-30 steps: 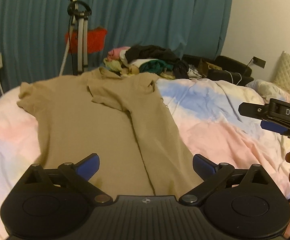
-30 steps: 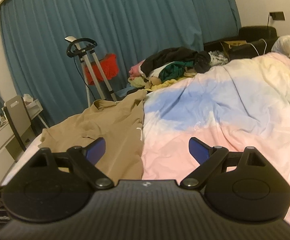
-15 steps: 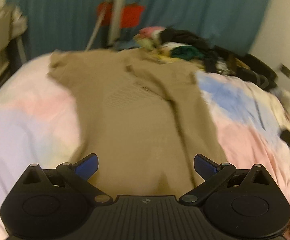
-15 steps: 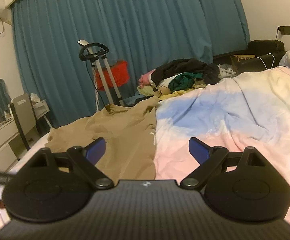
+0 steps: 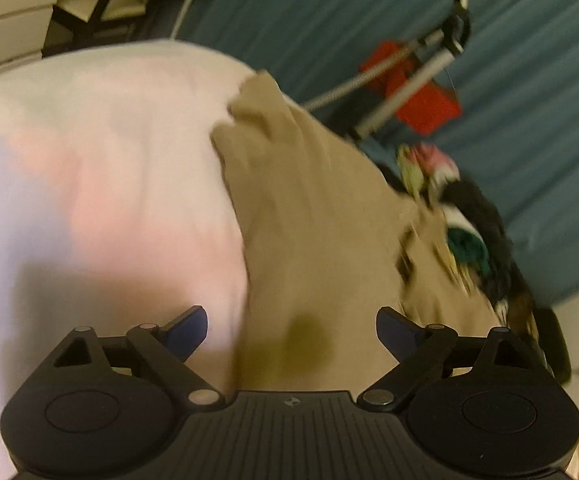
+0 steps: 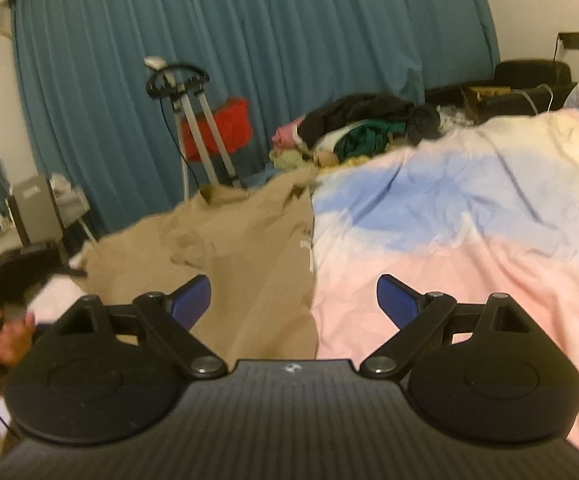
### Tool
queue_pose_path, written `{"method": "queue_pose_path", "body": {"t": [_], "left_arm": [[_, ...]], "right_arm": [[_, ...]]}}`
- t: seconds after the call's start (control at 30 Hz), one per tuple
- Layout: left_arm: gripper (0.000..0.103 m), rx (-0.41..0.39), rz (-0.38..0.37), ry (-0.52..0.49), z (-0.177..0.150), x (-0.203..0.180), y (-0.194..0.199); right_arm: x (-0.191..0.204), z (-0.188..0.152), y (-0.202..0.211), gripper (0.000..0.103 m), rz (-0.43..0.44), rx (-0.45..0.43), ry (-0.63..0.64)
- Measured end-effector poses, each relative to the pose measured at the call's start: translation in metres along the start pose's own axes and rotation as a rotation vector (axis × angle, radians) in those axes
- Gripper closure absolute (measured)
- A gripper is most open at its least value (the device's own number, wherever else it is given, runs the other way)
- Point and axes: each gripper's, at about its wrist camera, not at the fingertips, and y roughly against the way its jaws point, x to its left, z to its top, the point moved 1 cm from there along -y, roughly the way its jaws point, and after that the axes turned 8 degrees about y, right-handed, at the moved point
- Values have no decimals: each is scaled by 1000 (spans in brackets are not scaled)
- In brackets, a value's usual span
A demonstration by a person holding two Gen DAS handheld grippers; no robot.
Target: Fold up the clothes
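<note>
No legible text, label or number anywhere.

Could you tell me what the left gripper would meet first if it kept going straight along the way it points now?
Most likely the tan shirt: the open left gripper points at its left edge on the pastel duvet. The picture is blurred, so depth is uncertain.

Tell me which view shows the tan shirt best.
Right wrist: the shirt lies level and fairly sharp on the bed, its right edge and folded sleeve visible. The left wrist view is tilted and motion-blurred; there the shirt fills more frame but shows little detail.
</note>
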Motion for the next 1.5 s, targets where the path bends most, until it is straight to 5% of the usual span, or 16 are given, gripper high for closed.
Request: {"method": "queue_pose_path", "body": {"t": [0.3, 0.4, 0.53, 0.67, 0.9, 1.07, 1.3, 1.5], "left_arm": [[24, -138, -33, 36, 67, 0, -82], [46, -169, 24, -41, 83, -15, -105], [92, -209, 98, -146, 94, -33, -118], [94, -275, 165, -365, 86, -71, -107], [94, -356, 155, -707, 27, -184, -63], [94, -344, 121, -890, -57, -265, -46], [93, -231, 98, -993, -171, -321, -88], [45, -30, 50, -997, -210, -309, -122]], "right_arm": [[3, -10, -43, 12, 4, 52, 26], [-3, -11, -57, 12, -1, 70, -3], [-12, -12, -71, 12, -7, 88, -54], [-17, -7, -76, 12, -11, 77, -79], [-32, -4, -63, 12, -30, 61, -143], [-47, -3, -51, 12, -43, 59, -211], [-70, -7, -43, 12, -60, 69, -299], [-88, -16, -55, 12, -45, 104, -358]]}}
